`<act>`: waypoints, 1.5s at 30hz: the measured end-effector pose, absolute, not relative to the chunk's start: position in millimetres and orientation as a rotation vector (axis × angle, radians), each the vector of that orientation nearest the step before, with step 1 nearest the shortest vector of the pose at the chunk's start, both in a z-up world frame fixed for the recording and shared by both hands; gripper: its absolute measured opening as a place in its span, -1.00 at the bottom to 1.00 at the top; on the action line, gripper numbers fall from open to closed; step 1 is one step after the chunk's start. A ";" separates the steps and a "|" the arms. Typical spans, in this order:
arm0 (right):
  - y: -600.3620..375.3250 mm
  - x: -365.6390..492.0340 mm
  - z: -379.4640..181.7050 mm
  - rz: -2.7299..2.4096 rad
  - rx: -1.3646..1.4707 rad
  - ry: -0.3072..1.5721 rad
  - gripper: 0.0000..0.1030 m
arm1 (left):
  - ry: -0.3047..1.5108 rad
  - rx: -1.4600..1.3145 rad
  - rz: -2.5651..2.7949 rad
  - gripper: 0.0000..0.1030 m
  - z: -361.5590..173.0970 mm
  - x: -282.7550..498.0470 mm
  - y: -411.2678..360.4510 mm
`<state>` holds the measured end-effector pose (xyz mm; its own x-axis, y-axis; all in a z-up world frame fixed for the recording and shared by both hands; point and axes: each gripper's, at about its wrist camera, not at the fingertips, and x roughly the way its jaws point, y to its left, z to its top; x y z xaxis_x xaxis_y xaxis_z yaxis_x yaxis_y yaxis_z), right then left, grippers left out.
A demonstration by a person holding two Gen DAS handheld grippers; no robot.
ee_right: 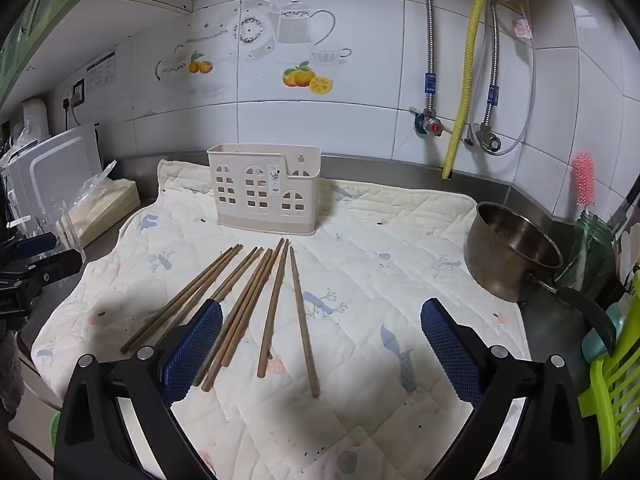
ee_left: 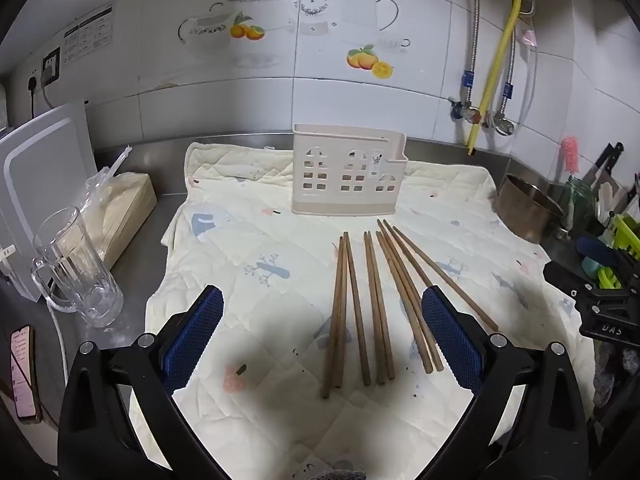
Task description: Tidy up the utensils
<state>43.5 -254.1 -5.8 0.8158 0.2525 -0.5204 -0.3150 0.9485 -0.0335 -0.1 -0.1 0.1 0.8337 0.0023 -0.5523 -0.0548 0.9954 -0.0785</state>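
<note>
nothing looks sorted yet: on the cream quilted cloth (ee_left: 248,240) the beige plastic utensil holder with window cut-outs (ee_left: 347,174) stands at upper centre, and the brown wooden chopsticks (ee_left: 372,304) all lie fanned out below it at mid-frame. the left gripper (ee_left: 322,332) and right gripper (ee_right: 322,340) both hover spread wide, holding nothing. i can't see inside the holder, and overlapping sticks make the count unsure.

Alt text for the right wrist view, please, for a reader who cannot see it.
Wooden chopsticks lie loose in a fan on a quilted cloth, in front of an empty cream utensil holder standing upright by the tiled wall. The right gripper hovers above them, jaws wide open and holding nothing; a steel pot sits at right.
</note>
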 end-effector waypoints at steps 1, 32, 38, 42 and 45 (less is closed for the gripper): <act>-253.6 43.2 -5.8 0.304 -0.122 0.538 0.87 | 0.582 -0.094 0.030 0.90 0.1 -0.2 0.0; -250.9 39.8 -5.0 0.312 -0.123 0.530 0.86 | 0.586 -0.091 0.039 0.90 3.0 -2.4 1.8; -250.3 38.7 -4.2 0.315 -0.122 0.529 0.86 | 0.582 -0.085 0.038 0.90 3.1 -1.8 2.2; -249.5 38.6 -4.2 0.316 -0.123 0.529 0.86 | 0.584 -0.081 0.038 0.90 2.3 -1.3 -0.3; -249.9 38.4 -4.2 0.317 -0.121 0.530 0.86 | 0.585 -0.079 0.037 0.90 2.1 -0.9 -0.9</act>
<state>38.4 -249.9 -4.2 0.8155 0.2653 -0.5143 -0.3276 0.9443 -0.0323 -0.9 -0.9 2.1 0.8329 0.0128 -0.5533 -0.0576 0.9963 -0.0637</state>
